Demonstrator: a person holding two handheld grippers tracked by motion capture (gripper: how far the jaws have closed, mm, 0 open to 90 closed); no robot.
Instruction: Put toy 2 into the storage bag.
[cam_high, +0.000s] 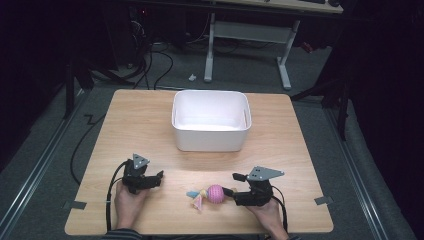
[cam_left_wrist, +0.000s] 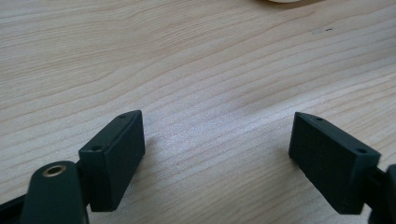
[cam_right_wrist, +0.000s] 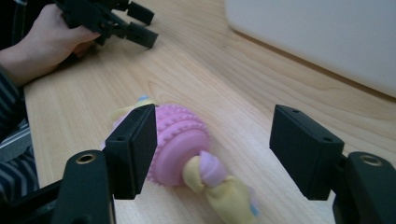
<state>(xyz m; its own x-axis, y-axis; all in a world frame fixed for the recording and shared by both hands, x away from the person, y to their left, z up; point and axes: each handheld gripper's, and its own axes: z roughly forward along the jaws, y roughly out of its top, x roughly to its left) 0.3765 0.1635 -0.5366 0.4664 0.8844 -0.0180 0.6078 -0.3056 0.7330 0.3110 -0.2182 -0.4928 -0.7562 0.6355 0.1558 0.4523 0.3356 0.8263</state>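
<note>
The right gripper (cam_right_wrist: 212, 149) is holding its two black jaws wide apart, and nothing is pressing against either pad. Between them, nearer the left jaw in the right gripper view, the pink ribbed rubber ball toy with knotted yellow and pastel rope tails (cam_right_wrist: 180, 144) is lying on the pale wooden counter (cam_right_wrist: 243, 93); the left jaw may be brushing the ball, though the angle makes that hard to judge. In the high view the same toy (cam_high: 214, 193) is sitting just beside the right gripper's (cam_high: 235, 185) tips, on the near side of the white rectangular plastic tub (cam_high: 211, 142) and well apart from it.

The left gripper (cam_left_wrist: 217, 144) is also standing with its jaws spread wide over bare wood, gripping nothing. In the high view it (cam_high: 157, 179) is resting near the tub's front left, clear of the toy, with a hand (cam_high: 129, 202) wrapped around its body.
</note>
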